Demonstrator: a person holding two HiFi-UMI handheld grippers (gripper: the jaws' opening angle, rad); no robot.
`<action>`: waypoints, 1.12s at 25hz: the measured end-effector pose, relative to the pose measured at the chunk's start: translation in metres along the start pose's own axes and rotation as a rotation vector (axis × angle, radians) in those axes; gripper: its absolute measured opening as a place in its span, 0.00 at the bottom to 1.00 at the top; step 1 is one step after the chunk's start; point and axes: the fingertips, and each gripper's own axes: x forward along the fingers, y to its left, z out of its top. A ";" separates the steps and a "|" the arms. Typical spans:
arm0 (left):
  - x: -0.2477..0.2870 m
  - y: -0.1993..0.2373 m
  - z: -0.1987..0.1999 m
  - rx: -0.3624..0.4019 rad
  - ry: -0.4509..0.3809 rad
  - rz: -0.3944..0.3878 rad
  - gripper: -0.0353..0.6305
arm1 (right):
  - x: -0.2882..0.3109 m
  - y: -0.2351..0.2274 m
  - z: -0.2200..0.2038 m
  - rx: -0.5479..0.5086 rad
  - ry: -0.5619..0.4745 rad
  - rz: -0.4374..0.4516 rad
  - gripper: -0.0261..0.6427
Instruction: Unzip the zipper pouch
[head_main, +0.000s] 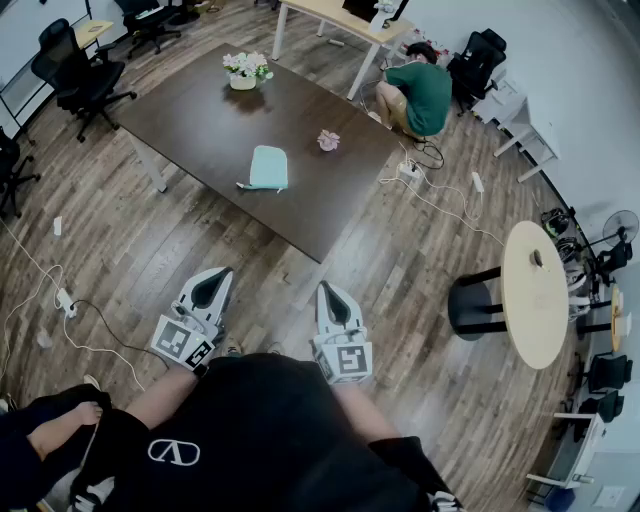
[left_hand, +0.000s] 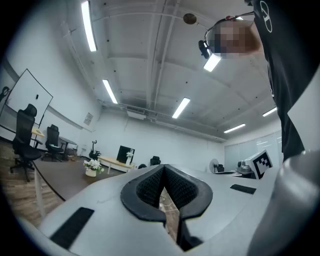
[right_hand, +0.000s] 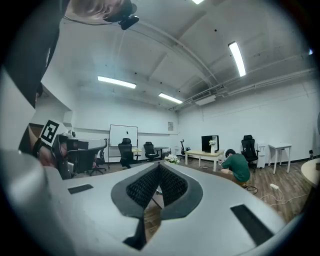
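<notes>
A light teal zipper pouch (head_main: 268, 167) lies flat on the dark brown table (head_main: 200, 115), its zipper pull pointing toward the near left. Both grippers are held close to the person's body, far from the table. My left gripper (head_main: 217, 284) is shut with nothing between its pads. My right gripper (head_main: 331, 294) is shut and empty too. In the left gripper view my left gripper (left_hand: 163, 168) points up toward the ceiling, and in the right gripper view my right gripper (right_hand: 159, 166) does the same; the pouch shows in neither.
A white flower pot (head_main: 244, 72) and a small pink object (head_main: 329, 140) also sit on the table. A person in a green shirt (head_main: 420, 95) crouches past the table's far right corner. Cables (head_main: 440, 200), office chairs (head_main: 75, 70) and a round side table (head_main: 535, 295) stand around.
</notes>
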 end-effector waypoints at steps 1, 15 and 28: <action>0.001 0.001 0.001 -0.001 -0.001 -0.002 0.06 | 0.001 0.001 0.000 0.006 0.004 0.000 0.03; 0.000 0.010 0.005 -0.005 -0.007 -0.022 0.06 | 0.006 0.007 0.006 0.043 -0.003 -0.017 0.04; -0.012 0.049 0.006 -0.030 -0.021 -0.055 0.06 | 0.030 0.029 0.013 -0.006 -0.009 -0.065 0.04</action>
